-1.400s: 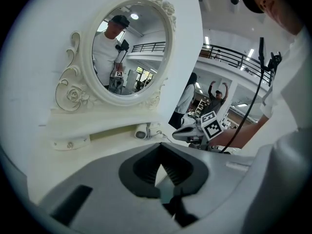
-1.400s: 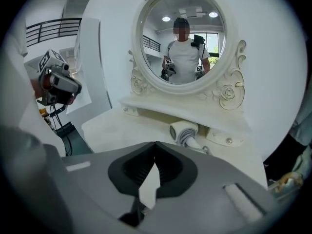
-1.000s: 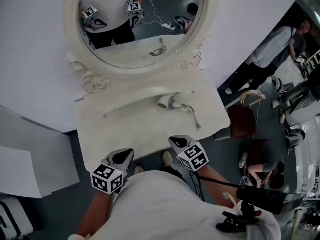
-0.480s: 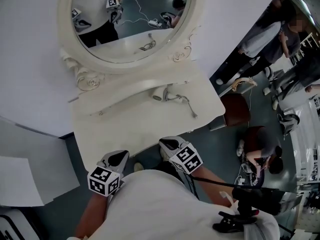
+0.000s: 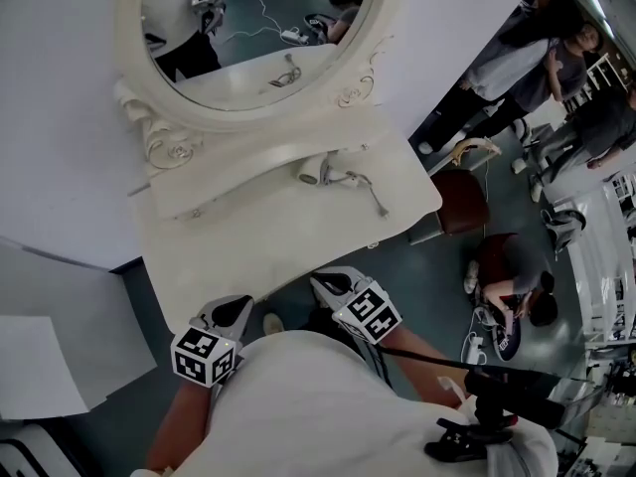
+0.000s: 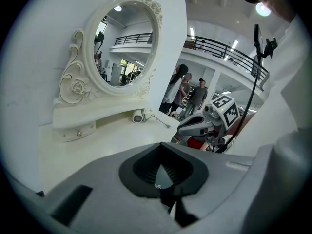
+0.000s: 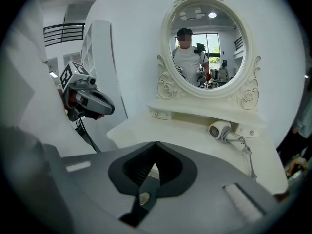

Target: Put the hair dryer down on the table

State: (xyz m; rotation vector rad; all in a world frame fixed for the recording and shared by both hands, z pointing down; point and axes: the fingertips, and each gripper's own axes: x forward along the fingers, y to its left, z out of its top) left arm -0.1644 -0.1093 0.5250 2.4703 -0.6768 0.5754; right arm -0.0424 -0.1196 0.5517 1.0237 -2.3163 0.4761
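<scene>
The hair dryer lies on the table. The left gripper and right gripper hang at its front edge, jaws pressed together, empty.

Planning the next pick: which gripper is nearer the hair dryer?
The right gripper; the hair dryer lies toward its side of the table, and the left gripper is farther off.

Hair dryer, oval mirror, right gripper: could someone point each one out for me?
Hair dryer (image 5: pixel 313 171), head view: on its round white barrel.
Oval mirror (image 5: pixel 260 23), head view: on the middle of the glass.
Right gripper (image 5: pixel 323 282), head view: at the tip of its jaws.
</scene>
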